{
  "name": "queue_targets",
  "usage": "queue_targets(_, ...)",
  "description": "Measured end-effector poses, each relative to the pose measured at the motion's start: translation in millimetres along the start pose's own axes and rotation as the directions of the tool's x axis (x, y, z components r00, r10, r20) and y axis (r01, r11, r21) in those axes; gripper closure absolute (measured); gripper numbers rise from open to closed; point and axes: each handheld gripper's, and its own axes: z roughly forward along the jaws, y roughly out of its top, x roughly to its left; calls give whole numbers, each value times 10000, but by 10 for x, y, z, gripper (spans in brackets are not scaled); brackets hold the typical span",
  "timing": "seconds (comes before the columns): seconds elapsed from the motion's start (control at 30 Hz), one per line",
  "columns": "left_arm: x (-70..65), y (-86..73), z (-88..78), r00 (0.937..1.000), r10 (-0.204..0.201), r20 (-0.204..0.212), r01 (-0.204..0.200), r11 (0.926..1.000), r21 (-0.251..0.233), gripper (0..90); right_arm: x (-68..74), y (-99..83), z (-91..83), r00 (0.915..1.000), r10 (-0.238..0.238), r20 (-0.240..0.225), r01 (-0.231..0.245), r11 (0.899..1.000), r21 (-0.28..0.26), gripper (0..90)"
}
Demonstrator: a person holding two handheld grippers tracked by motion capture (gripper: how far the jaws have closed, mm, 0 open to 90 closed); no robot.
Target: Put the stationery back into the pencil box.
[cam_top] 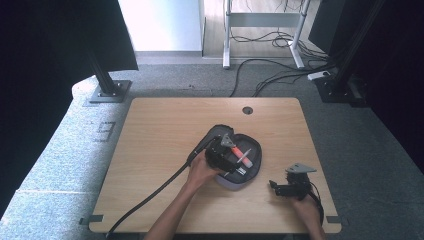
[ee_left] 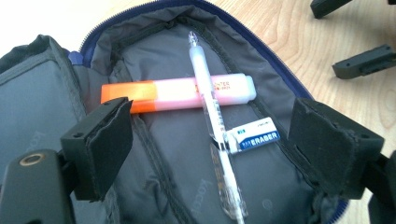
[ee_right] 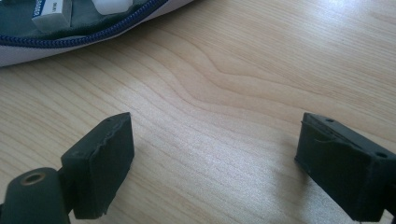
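An open grey pencil case (cam_top: 251, 172) with a blue zip lies right of the table's middle. Inside it an orange and pink highlighter (ee_left: 177, 95) lies crosswise, with a clear pen (ee_left: 212, 121) on top of it and a white eraser (ee_left: 254, 135) beside the pen. My left gripper (ee_left: 215, 135) hangs over the case (ee_left: 51, 93), open, with nothing pressed between its pads. My right gripper (ee_right: 215, 163) stands open over bare wood to the right of the case (ee_right: 70, 39), near the table's front right corner (cam_top: 275, 186).
The wooden table (cam_top: 160, 150) has a cable hole (cam_top: 247, 110) near its far edge. A black cable (cam_top: 150, 197) trails from the left gripper toward the front left. On the floor beyond stand black posts (cam_top: 107, 82) and loose cables (cam_top: 280, 75).
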Motion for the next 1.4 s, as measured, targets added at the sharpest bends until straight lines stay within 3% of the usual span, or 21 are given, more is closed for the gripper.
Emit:
queue_targets(0.3, 2, -82, -166, 9997, 24, 227, -18, 9997, -252, 125, 0, 0, 0, 10000, 6, 2, -6, 10000, 3, 106)
queue_targets(0.87, 0, -333, -454, 9997, -169, 151, 177, 9983, -559, 85, 0, 1, 0, 10000, -2, -1, 2, 10000, 1, 106)
queue_targets(1.4, 67, -696, -796, 9983, -459, -349, 426, 9950, -900, 53, 0, 1, 0, 10000, -1, -2, 1, 10000, 2, 106)
